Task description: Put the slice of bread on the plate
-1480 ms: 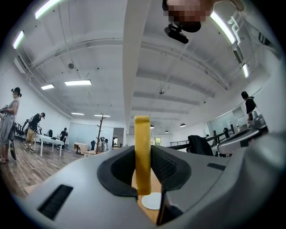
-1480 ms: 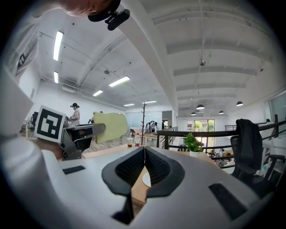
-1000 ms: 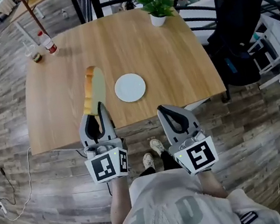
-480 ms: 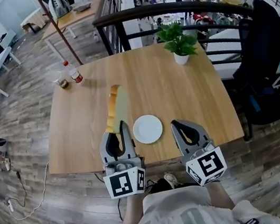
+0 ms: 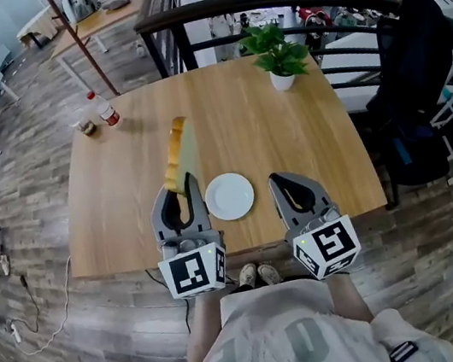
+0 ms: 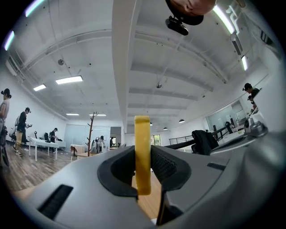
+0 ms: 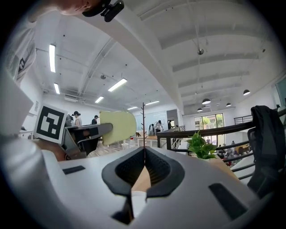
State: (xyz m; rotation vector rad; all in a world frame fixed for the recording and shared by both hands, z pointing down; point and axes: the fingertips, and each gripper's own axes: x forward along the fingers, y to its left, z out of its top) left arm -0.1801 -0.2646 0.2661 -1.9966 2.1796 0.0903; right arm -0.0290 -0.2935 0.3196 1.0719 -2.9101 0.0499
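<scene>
bread slice (image 5: 175, 152) held upright; plate (image 5: 229, 196) near table (image 5: 289, 143) edge

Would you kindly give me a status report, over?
Left gripper shut on the yellow-crusted bread slice, held on edge above the wooden table. Right gripper shut, empty. Round white plate bare, beside the slice; nothing in the way.

Right gripper (image 7: 144, 152) fills lower frame, grey jaws pressed together, nothing between them. Sliver of wooden table (image 7: 142, 179) shows behind jaw tips. At left, left gripper (image 7: 102, 130) with black-and-white marker cube (image 7: 50, 124) clamps slice of bread (image 7: 118, 128), pale broad face toward camera. Potted plant (image 7: 200, 146) right of centre, dark railing (image 7: 210, 133) behind it. Dark jacket (image 7: 267, 134) at far right.
</scene>
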